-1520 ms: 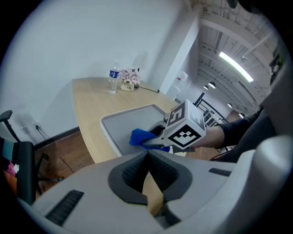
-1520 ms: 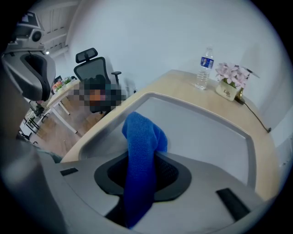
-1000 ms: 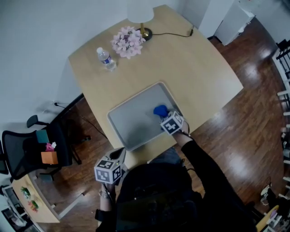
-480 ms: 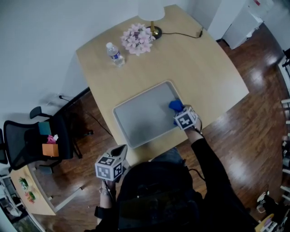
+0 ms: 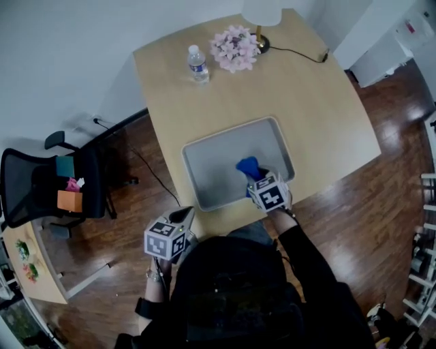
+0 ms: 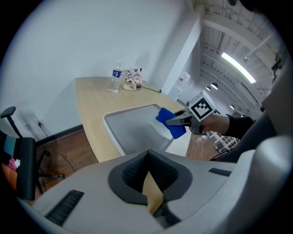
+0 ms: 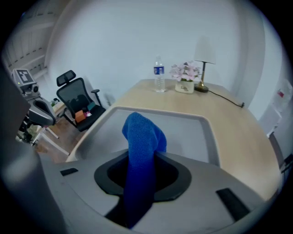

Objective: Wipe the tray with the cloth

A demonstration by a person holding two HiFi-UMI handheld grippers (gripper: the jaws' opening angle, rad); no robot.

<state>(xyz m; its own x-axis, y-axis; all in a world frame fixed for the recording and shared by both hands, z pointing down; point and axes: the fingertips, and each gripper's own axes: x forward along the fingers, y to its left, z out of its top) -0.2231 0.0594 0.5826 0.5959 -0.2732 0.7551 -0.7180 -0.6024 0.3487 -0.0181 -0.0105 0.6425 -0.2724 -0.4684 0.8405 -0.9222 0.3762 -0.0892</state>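
Head view: grey tray (image 5: 214,174) near front edge of tan surface (image 5: 320,116). Over tray's near right part, right hand-held gripper (image 5: 255,179) pinching bunched blue cloth (image 5: 247,165); contact with tray unclear. Right gripper view: jaws clamped on cloth (image 7: 139,137), tray (image 7: 201,137) beyond. Off surface by tray's front left corner, left hand-held gripper (image 5: 184,217), pressed together, empty (image 6: 149,176). At far edge: bottle (image 5: 197,63), flowers (image 5: 234,47), lamp (image 5: 261,17).

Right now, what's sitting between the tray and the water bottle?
Nothing: only bare table lies between the tray and the water bottle, as the head view shows. The flowers stand off to the side.
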